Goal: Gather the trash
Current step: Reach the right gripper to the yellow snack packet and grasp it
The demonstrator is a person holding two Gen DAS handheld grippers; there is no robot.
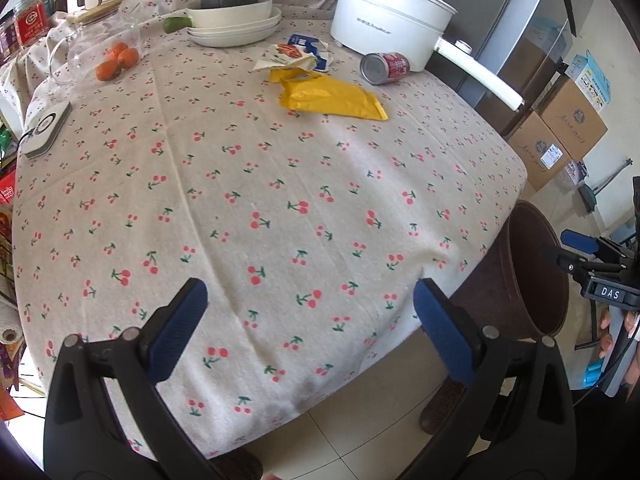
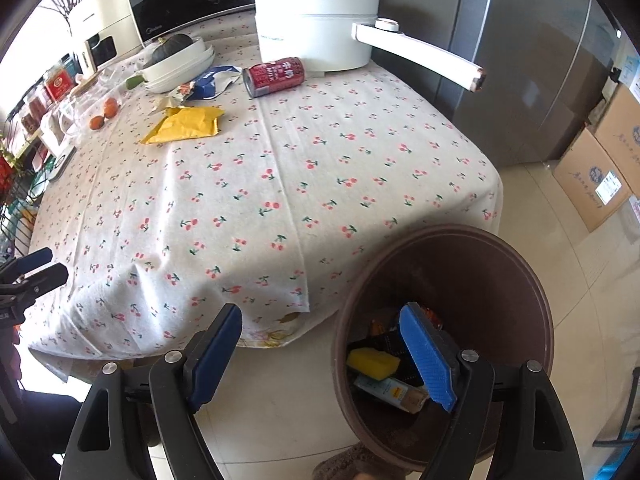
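Note:
Trash lies at the far side of the cherry-print table (image 1: 280,208): a yellow padded envelope (image 1: 332,98) (image 2: 186,124), a crumpled wrapper with a blue-and-white packet (image 1: 298,54) (image 2: 208,82), and a red can (image 1: 385,67) (image 2: 275,76) on its side. A brown bin (image 2: 516,272) (image 1: 536,276) stands on the floor at the table's right corner, holding a yellow sponge (image 2: 372,362) and other trash. My left gripper (image 1: 310,332) is open and empty over the table's near edge. My right gripper (image 2: 322,354) is open and empty beside the bin's rim.
A white electric pot (image 1: 384,16) with a long handle (image 2: 420,54) stands at the back right. Stacked white dishes with a dark squash (image 1: 232,12), oranges (image 1: 118,60), a glass jug (image 1: 92,48) and a small white device (image 1: 44,128) sit at the back left. Cardboard boxes (image 1: 560,136) stand on the floor.

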